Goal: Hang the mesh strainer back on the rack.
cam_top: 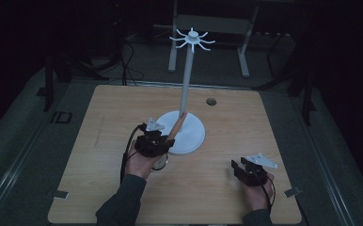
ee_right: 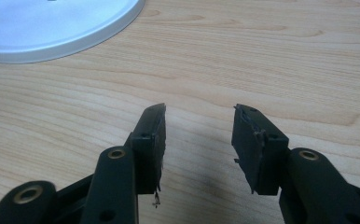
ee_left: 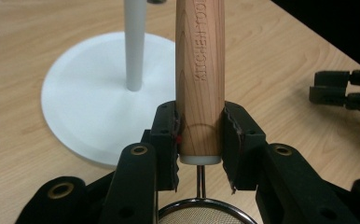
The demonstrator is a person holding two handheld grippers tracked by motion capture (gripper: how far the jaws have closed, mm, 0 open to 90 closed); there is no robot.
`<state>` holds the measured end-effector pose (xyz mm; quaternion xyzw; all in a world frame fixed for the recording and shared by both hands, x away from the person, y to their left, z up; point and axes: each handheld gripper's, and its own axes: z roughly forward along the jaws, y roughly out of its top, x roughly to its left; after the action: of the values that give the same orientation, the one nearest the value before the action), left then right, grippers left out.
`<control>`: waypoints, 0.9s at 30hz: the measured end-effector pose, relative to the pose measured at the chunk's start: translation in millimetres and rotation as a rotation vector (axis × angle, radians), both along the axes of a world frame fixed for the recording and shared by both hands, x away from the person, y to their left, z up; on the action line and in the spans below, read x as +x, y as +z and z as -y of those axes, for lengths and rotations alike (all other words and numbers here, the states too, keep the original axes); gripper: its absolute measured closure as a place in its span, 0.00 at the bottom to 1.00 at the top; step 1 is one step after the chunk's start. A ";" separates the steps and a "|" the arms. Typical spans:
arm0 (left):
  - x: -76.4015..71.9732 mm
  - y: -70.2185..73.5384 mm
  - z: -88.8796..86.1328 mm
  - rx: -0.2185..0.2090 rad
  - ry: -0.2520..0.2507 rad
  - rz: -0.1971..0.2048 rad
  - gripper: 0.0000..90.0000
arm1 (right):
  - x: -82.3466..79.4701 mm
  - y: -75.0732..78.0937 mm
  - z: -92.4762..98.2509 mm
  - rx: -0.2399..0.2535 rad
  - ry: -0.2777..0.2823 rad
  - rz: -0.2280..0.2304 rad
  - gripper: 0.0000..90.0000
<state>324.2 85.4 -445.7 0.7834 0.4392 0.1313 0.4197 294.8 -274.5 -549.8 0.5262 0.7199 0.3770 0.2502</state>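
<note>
A small strainer with a wooden handle [ee_left: 200, 60] marked "KITCHEN TOOL" is clamped in my left gripper [ee_left: 200, 116], near the handle's lower end. Its wire mesh bowl [ee_left: 206, 215] hangs below the jaws. In the high view the left gripper [cam_top: 155, 141] sits at the near left rim of a white stand's round base [cam_top: 194, 134], and the handle [cam_top: 176, 127] slants up over that base. The stand's pole [cam_top: 186, 80] rises to a crown of hooks [cam_top: 192, 40]. My right gripper [cam_top: 238, 168] hovers open over bare wood at the near right, with nothing between its fingers [ee_right: 152, 135].
The wooden table [cam_top: 99, 141] has a small dark round hole [cam_top: 211, 101] behind the stand. Metal brackets sit at its front corners [cam_top: 60, 194] [cam_top: 291, 191]. Beyond the far edge stand the legs of a pale frame [cam_top: 172, 47] on a dark floor with cables.
</note>
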 end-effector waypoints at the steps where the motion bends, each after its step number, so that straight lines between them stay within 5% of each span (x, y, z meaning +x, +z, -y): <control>1: -0.1 0.5 -0.7 -0.002 0.004 0.005 0.76 | 0.0 0.0 -0.1 -0.001 0.000 0.001 0.60; 27: -4.1 17.9 -6.2 -0.114 0.079 0.092 0.76 | 0.3 -0.5 -0.1 -0.005 -0.006 0.001 0.60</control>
<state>320.1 91.6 -427.7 0.7334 0.4568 0.1583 0.4780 295.1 -274.4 -550.3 0.5278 0.7191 0.3745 0.2531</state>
